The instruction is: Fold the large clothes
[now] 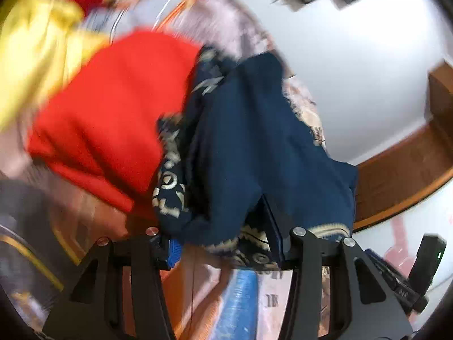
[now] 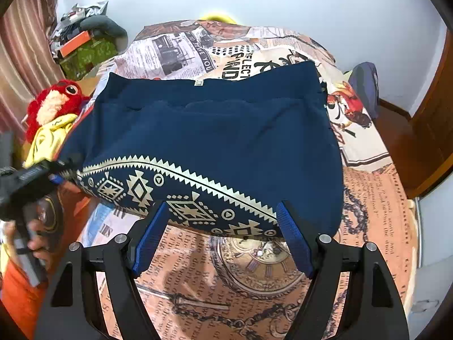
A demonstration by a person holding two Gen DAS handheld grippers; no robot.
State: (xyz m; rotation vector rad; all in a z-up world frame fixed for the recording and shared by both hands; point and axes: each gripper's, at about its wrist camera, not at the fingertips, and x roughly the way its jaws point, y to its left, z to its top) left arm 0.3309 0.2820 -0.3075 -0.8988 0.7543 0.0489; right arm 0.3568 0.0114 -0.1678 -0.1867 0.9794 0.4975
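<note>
A navy garment (image 2: 215, 130) with a cream patterned hem (image 2: 175, 198) lies spread on the printed bedspread (image 2: 376, 206). My right gripper (image 2: 220, 209) is open, and the hem runs across right at its blue fingertips (image 2: 151, 226). At the garment's left corner, a hand holds my left gripper (image 2: 53, 174). In the blurred left wrist view, the navy garment (image 1: 254, 141) bunches between the jaws of the left gripper (image 1: 220, 240). They still stand apart, and the fabric hides much of both fingers.
A red plush toy (image 2: 53, 99) and a yellow cloth (image 2: 48, 138) lie at the bed's left edge. Behind them are a pile of clutter (image 2: 85, 42) and a curtain (image 2: 25, 56). A dark bag (image 2: 365, 85) and a wooden door (image 2: 433, 130) stand on the right.
</note>
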